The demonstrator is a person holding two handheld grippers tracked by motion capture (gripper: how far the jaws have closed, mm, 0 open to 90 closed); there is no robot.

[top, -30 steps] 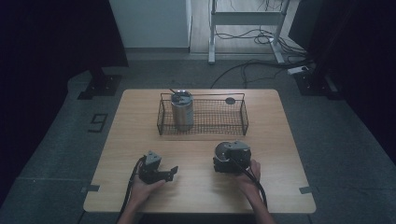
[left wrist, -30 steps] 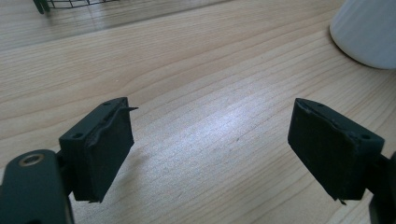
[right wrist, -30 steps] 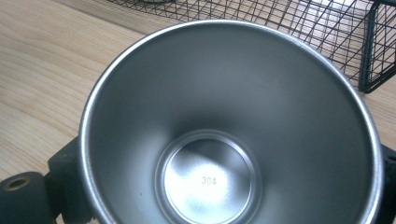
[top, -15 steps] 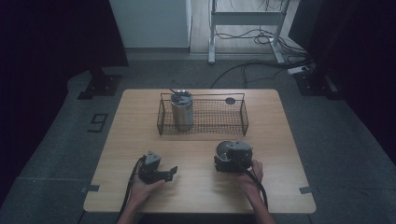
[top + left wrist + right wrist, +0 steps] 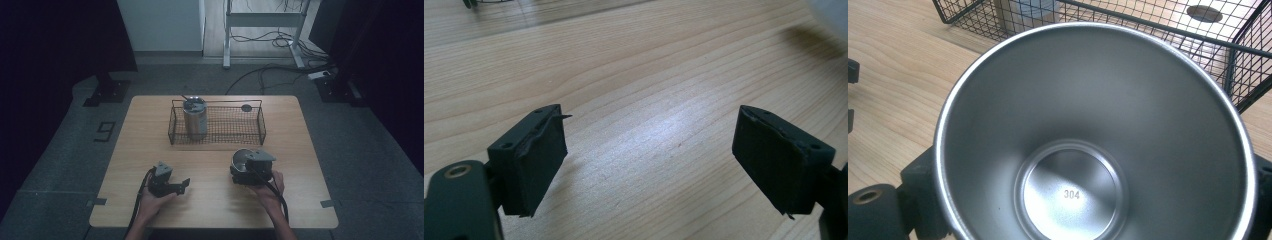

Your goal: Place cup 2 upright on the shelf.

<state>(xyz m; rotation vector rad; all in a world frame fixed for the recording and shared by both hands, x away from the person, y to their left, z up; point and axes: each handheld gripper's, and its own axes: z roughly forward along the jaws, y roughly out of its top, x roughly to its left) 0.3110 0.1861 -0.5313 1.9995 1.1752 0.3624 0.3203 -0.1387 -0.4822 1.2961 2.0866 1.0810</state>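
Observation:
My right gripper (image 5: pixel 248 170) is shut on a steel cup (image 5: pixel 242 159), held just above the table in front of the wire basket (image 5: pixel 215 103). The right gripper view looks straight into the cup (image 5: pixel 1088 125), with a black jaw pressed on each side of its wall. A second steel cup (image 5: pixel 194 118) stands upright in the left end of the basket. My left gripper (image 5: pixel 181 186) rests low over the near left part of the table, open, with bare wood between its pads (image 5: pixel 541 155).
The black wire basket (image 5: pixel 1148 22) stands across the middle of the wooden table (image 5: pixel 150 145), with a dark round disc (image 5: pixel 246 107) at its far right end. Cables trail back from both grippers. Dark floor and desk legs surround the table.

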